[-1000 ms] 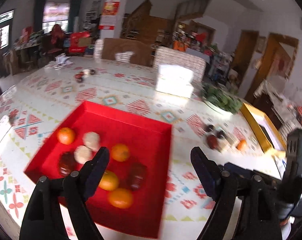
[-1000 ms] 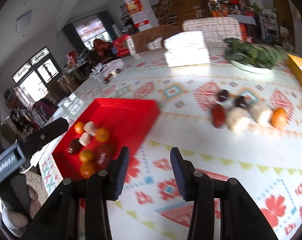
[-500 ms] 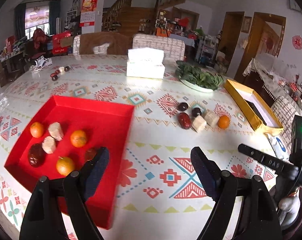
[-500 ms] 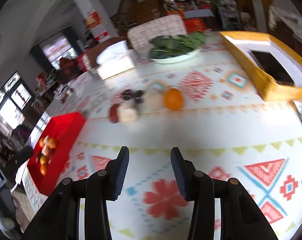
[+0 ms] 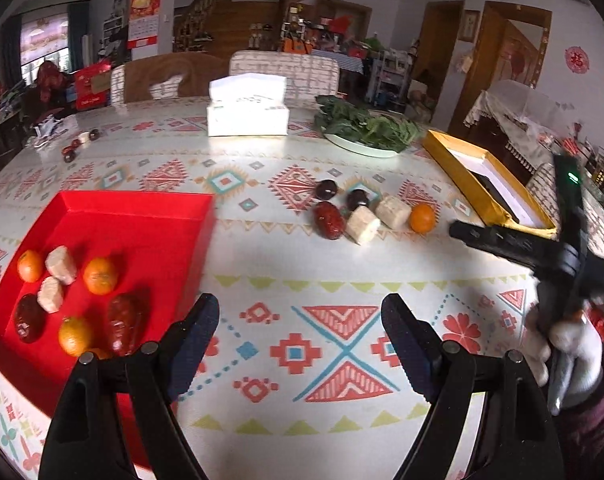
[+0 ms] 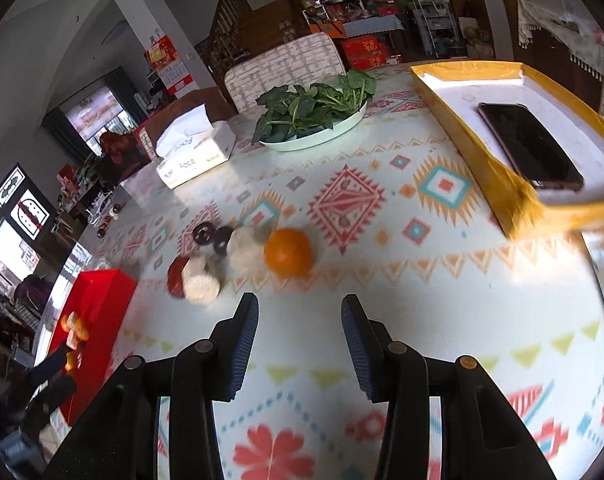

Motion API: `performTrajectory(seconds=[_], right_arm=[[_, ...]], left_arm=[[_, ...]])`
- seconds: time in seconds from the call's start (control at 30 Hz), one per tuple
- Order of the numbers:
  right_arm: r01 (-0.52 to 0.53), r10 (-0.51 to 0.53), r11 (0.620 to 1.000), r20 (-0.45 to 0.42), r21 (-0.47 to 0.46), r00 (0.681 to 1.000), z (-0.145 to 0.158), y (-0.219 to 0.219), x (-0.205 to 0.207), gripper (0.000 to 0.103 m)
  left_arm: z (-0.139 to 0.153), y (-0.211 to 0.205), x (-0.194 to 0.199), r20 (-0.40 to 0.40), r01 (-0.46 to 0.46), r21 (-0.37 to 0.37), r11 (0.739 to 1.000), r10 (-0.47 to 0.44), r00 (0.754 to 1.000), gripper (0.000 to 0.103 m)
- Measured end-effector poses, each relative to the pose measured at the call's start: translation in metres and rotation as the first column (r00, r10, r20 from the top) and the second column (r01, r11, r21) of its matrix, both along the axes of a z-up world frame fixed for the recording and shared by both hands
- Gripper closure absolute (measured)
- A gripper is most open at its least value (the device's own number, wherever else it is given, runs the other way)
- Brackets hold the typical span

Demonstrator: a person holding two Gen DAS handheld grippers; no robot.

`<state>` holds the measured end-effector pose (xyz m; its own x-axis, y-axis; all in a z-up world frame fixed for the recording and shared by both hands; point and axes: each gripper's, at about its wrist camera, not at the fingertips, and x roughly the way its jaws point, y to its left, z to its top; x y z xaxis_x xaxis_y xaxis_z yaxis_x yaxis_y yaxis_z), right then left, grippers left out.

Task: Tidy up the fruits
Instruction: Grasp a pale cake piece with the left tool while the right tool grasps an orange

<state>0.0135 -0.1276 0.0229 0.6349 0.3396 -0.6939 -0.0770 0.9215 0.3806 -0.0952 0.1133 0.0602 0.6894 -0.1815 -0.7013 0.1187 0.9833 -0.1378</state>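
A red tray (image 5: 142,216) at the left holds several oranges, red dates and pale chunks. A loose group lies on the tablecloth: an orange (image 5: 421,218), pale chunks (image 5: 363,226), a red date (image 5: 329,220) and dark plums (image 5: 325,189). My left gripper (image 5: 300,332) is open and empty, above the cloth beside the tray. My right gripper (image 6: 300,328) is open and empty, just short of the orange (image 6: 288,253); its body also shows in the left wrist view (image 5: 501,238). The tray shows at the far left of the right wrist view (image 6: 98,300).
A yellow box (image 6: 497,184) with a phone (image 6: 529,146) sits at the right. A plate of greens (image 6: 313,114) and a tissue box (image 6: 194,152) stand behind the fruit. More small fruit (image 5: 76,146) lies at the far left edge. Chairs stand beyond the table.
Both grippers have swung right, away from the tray. My right gripper has come close to the loose orange. Both stayed open.
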Motion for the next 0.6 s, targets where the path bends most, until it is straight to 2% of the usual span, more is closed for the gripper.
performTrajectory(seconds=[0.27, 0.43, 0.6], right_arm=[[-0.046, 0.044, 0.998, -0.041, -0.036, 0.998, -0.014, 0.014, 0.047, 0.056], [-0.080, 0.079, 0.995, -0.031, -0.057, 0.996, -0.020, 0.026, 0.057, 0.056], [-0.100, 0.100, 0.995, -0.019, -0.016, 0.995, -0.019, 0.024, 0.060, 0.064]], left_arm=[[0.005, -0.025, 0.020, 0.019, 0.104, 0.036, 0.994, -0.105, 0.994, 0.020], [0.008, -0.049, 0.039, 0.039, 0.222, 0.055, 0.973, -0.225, 0.974, 0.021], [0.001, -0.078, 0.067, 0.028, 0.300, 0.128, 0.945, -0.306, 0.952, 0.037]])
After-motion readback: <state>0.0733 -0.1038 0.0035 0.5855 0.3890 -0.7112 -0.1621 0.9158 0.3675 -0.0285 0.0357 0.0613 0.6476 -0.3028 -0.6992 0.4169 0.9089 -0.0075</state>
